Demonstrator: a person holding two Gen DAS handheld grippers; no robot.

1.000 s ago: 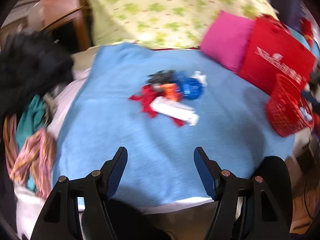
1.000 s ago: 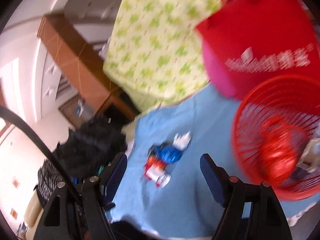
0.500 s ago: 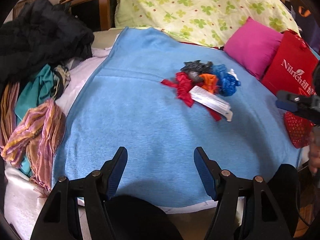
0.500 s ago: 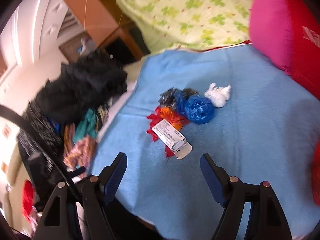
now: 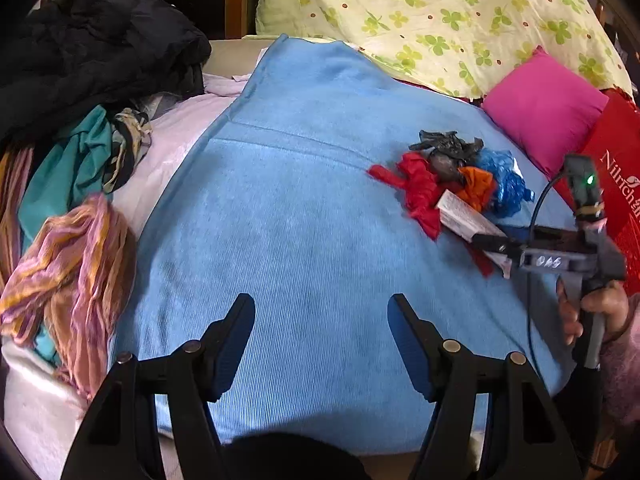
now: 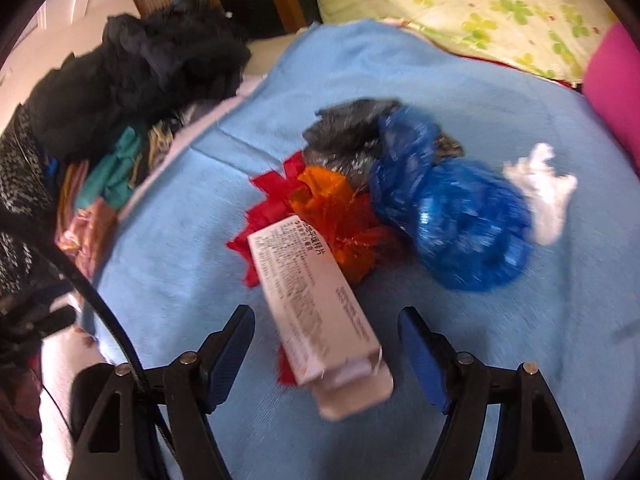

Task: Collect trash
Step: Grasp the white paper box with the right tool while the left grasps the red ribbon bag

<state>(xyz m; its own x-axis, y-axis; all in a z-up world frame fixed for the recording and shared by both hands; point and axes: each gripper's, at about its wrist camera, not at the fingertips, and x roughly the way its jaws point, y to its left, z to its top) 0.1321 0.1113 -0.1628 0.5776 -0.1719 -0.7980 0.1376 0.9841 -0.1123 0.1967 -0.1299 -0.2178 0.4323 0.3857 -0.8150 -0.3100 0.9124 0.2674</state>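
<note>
**Right gripper poised over the carton, jaws wide**

Your right gripper [image 6: 326, 338] hangs with its jaws spread apart, and the near end of the white carton [image 6: 316, 304] lies right between the blue pads, touching neither one. That carton lies flat on the blue blanket [image 6: 180, 264], its far end resting on the red plastic scrap [image 6: 276, 196] and the orange wrapper [image 6: 332, 208]. Just beyond sit the grey-black bag [image 6: 348, 136] and the crumpled blue bag [image 6: 460, 216], all bunched into one heap, with the white tissue wad [image 6: 540, 188] touching the blue bag's right side.

From your left wrist view, the left gripper [image 5: 322, 326] is spread wide too, holding nothing, over bare blanket well apart from the heap. Off to its right you can see your right hand [image 5: 592, 312] around the other tool's handle. A pink pillow [image 5: 544, 112] and a red bag [image 5: 620, 184] lie beyond the heap, clothes [image 5: 72, 216] piled at the left edge.
</note>
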